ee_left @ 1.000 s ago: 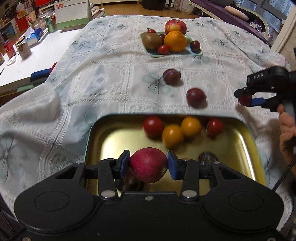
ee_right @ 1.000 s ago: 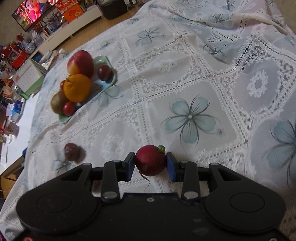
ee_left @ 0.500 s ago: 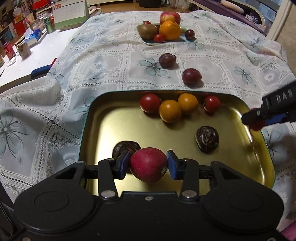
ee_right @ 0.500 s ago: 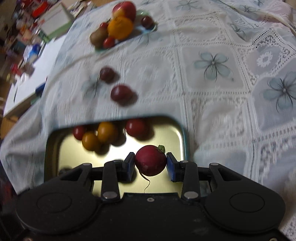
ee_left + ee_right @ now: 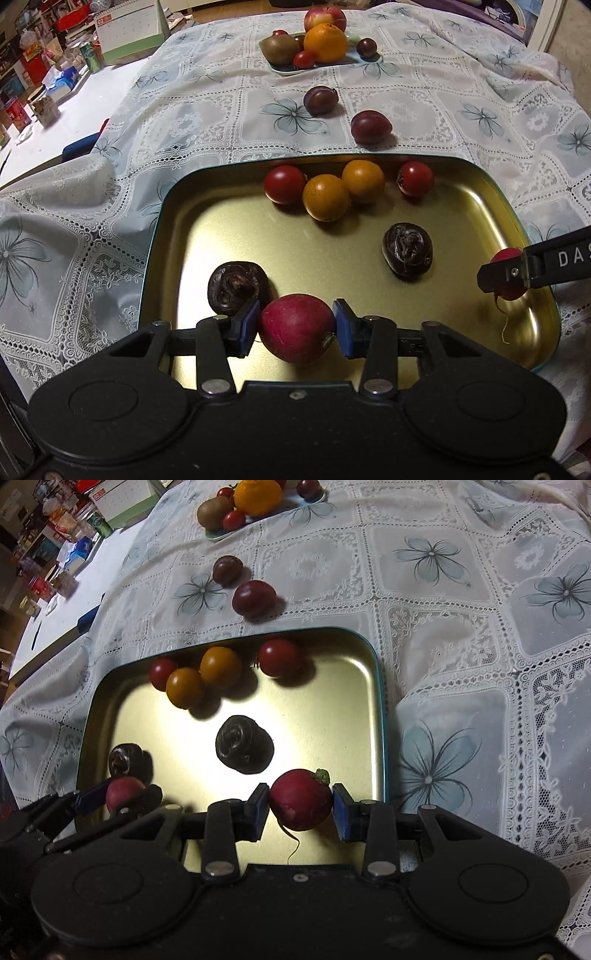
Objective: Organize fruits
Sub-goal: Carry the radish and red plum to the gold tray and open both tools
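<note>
My left fingers [image 5: 297, 328] are opening around one round, firm, slippery radish [image 5: 296, 326] while my right fingers [image 5: 300, 806] pinch another radish [image 5: 300, 799] at its widest, both over the tray [image 5: 517, 206].

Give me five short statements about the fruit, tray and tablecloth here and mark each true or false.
1. Two dark plums lie on the tablecloth beyond the gold tray. True.
2. The tray holds four orange fruits. False: two orange, two red, two dark wrinkled.
3. Each gripper has a red radish between its jaws. True.
4. The far plate is bare. False: fruit is piled on it.
5. The tray is round. False: rectangular, rounded corners.
</note>
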A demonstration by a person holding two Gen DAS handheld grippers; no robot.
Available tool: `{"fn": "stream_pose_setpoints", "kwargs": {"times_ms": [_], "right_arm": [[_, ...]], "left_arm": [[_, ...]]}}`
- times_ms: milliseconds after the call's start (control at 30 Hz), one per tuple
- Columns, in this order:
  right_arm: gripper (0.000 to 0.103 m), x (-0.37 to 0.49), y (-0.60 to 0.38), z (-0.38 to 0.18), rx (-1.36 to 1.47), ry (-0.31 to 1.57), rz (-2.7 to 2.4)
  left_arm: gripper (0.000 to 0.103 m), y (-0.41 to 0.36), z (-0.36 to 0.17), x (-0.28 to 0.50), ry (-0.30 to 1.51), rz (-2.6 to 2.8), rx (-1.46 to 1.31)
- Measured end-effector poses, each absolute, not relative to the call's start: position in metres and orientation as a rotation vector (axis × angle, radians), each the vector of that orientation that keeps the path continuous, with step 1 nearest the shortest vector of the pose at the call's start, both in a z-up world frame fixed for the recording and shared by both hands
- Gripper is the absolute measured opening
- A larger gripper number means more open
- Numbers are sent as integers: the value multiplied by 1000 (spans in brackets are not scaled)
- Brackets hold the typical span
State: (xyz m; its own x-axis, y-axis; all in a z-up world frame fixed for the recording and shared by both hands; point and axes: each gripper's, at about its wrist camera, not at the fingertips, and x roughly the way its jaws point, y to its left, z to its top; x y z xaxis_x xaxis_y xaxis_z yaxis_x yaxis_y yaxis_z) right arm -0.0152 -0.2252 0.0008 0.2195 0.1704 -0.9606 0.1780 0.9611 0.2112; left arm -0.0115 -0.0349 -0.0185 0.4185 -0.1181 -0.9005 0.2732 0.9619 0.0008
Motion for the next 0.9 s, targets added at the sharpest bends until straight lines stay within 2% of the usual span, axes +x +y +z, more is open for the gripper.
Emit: {"fn": "stream_pose_setpoints", "kwargs": {"times_ms": [233,900], "right_arm": [[41,-17,-226,1,293,1370,-26],[41,-17,-221,4,258,1369,-16]], "left_arm": [[51,-37,-12,-15,1062,-229,182],[51,-34,-14,-12,1107,-240,145]]}}
